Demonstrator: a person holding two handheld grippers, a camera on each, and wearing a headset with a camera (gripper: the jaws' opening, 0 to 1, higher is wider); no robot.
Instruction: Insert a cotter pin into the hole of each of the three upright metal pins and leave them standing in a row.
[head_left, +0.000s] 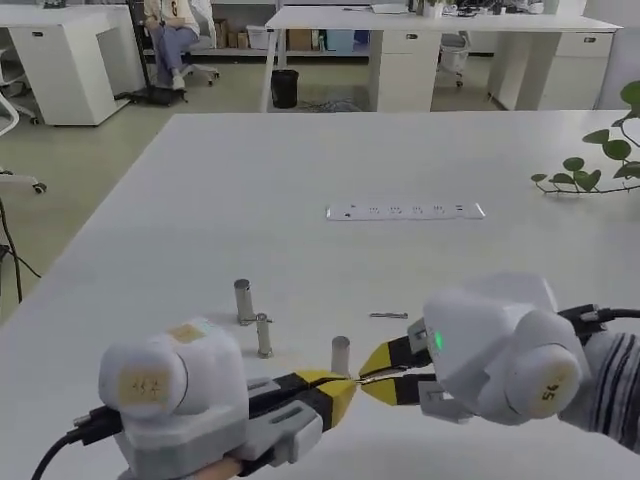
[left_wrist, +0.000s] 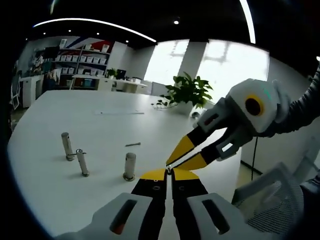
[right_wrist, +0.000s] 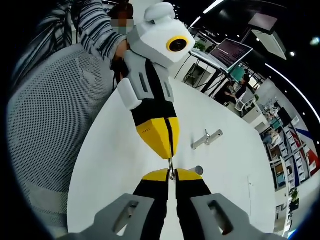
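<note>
Three upright metal pins stand in a row on the white table (head_left: 420, 150): the far pin (head_left: 242, 300), the middle pin (head_left: 263, 335) with a cotter pin across its top, and the near pin (head_left: 340, 355). Just in front of the near pin, my left gripper (head_left: 340, 385) and right gripper (head_left: 368, 382) meet tip to tip. A thin cotter pin (right_wrist: 171, 166) runs between them, and both grippers are shut on it. In the left gripper view the three pins (left_wrist: 129, 166) stand left of my left gripper's tips (left_wrist: 170, 171). A spare cotter pin (head_left: 388, 316) lies flat on the table.
A white power strip (head_left: 405, 211) lies further back at mid-table. A trailing green plant (head_left: 600, 165) reaches in from the right edge. Desks and a seated person (head_left: 172, 35) are far behind. A mesh chair (right_wrist: 55, 125) sits beside the table's near edge.
</note>
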